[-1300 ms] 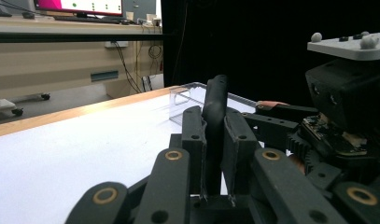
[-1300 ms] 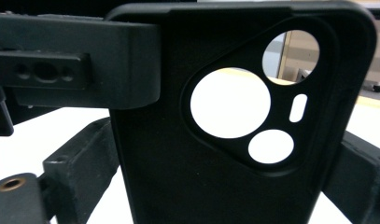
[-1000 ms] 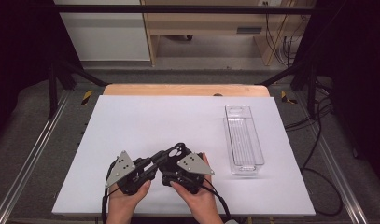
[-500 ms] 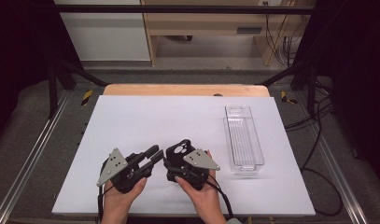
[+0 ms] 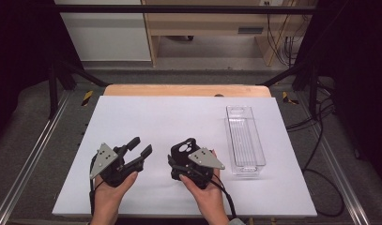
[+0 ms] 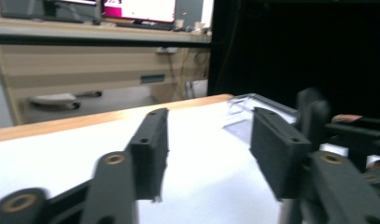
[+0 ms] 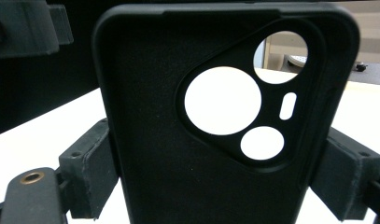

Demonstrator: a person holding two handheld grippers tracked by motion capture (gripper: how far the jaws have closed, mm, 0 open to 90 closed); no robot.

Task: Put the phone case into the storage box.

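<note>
Phone case [image 7: 215, 121], bottom edge cut off, clamped upright between right gripper [image 5: 183, 161] jaws; left gripper [image 5: 138, 150] jaws spread wide, empty; tray [image 5: 245, 138] blurred beyond them.

**Matt black plastic on a smooth white table**

The phone case [image 7: 215, 121] looks like soft matt black plastic or rubber, faintly grainy inside, with cleanly cut camera openings. The right gripper [image 7: 215, 182] clamps its sides with matt, slightly rough black plastic jaws; the left gripper [image 6: 208, 149] has the same dull finish, with brass-coloured metal pins. Each carries a grey, matt metal-looking plate. The tray [image 5: 245, 140] is clear, glossy ribbed plastic. The table [image 5: 179, 117] is smooth matt white, edged in pale wood.
</note>
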